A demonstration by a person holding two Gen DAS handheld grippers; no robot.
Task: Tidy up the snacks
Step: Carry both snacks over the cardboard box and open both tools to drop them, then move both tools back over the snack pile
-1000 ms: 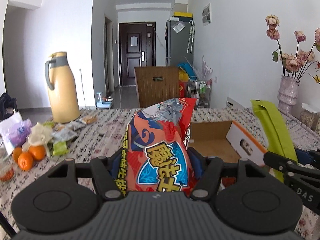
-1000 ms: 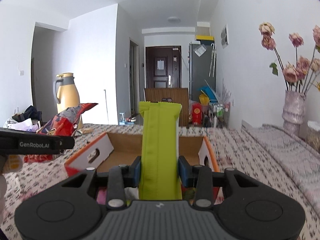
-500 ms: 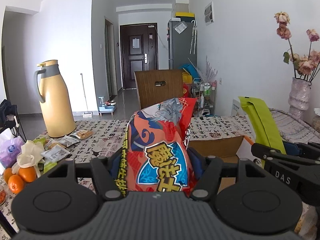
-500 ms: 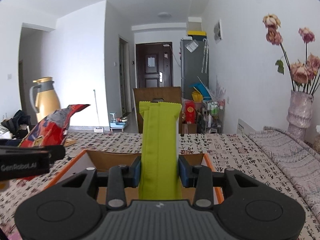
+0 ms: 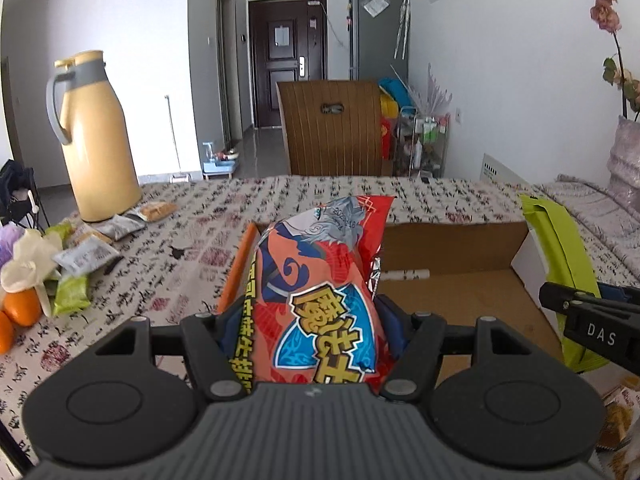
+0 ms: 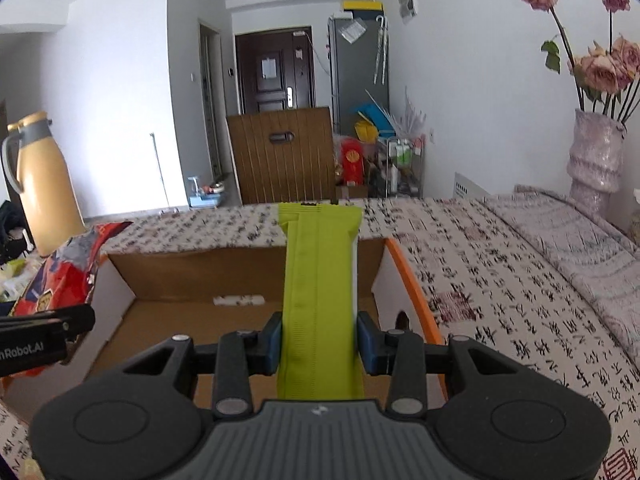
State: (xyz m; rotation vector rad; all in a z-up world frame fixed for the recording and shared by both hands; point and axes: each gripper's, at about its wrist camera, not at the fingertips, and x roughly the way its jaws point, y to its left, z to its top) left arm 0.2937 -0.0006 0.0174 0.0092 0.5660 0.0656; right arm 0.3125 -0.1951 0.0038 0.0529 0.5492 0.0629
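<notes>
My left gripper point(image 5: 308, 320) is clamped on the red snack bag point(image 5: 320, 292), my right gripper point(image 6: 319, 338) on the lime-green snack packet point(image 6: 318, 280); I see both held over the open cardboard box point(image 6: 192, 268) on the patterned tablecloth point(image 6: 500, 264)

Big yellow thermos point(image 5: 96, 136) stands at the left on the patterned tablecloth point(image 5: 208, 232), oranges point(image 5: 22, 306) at the far left edge. Dark door point(image 5: 286, 60) top centre, wooden chair point(image 5: 332, 128) below it, pink vase point(image 6: 594, 158) with dried roses point(image 6: 600, 64) at the right.
</notes>
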